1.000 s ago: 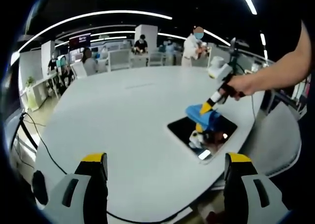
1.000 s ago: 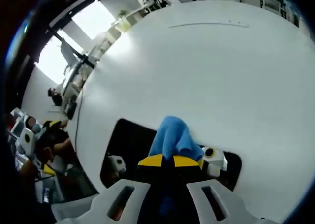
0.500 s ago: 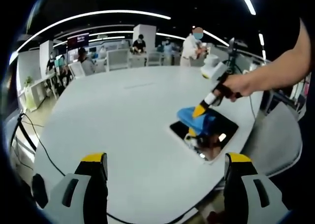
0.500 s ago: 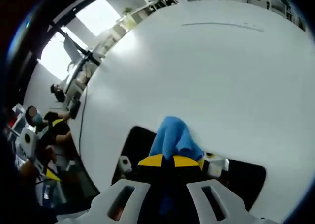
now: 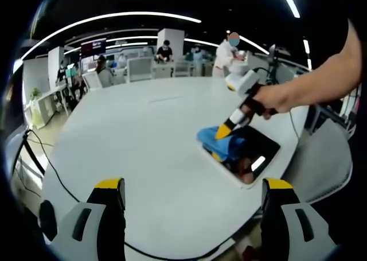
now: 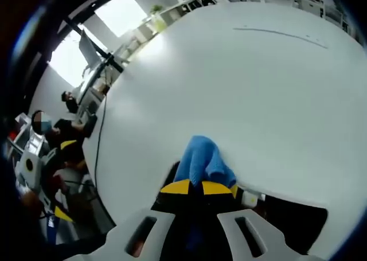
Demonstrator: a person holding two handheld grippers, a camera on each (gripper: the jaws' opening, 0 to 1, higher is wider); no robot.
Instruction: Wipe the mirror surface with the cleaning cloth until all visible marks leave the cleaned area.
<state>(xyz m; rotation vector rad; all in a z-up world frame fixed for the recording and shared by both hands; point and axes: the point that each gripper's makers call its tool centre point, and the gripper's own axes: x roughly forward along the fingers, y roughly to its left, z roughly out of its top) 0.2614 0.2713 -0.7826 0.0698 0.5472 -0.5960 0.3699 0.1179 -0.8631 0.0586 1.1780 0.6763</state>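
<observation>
One cloth (image 6: 200,160) in right claw (image 6: 192,187); one mirror (image 5: 249,152)

Blue cleaning cloth (image 5: 217,144), soft and bunched into folds, pressed flat against the near-left corner of the mirror (image 5: 252,155) in the left gripper view, part of it spilling over the edge onto the white table. Mirror a dark rectangular pane with a pale rim, lying flat near the table's right edge, reflecting a bright ceiling light as a small white patch. In the right gripper view, cloth (image 6: 202,160) humped up in two rounded folds, sitting on the mirror's (image 6: 289,215) far edge, dark glass stretching away to the right.
</observation>
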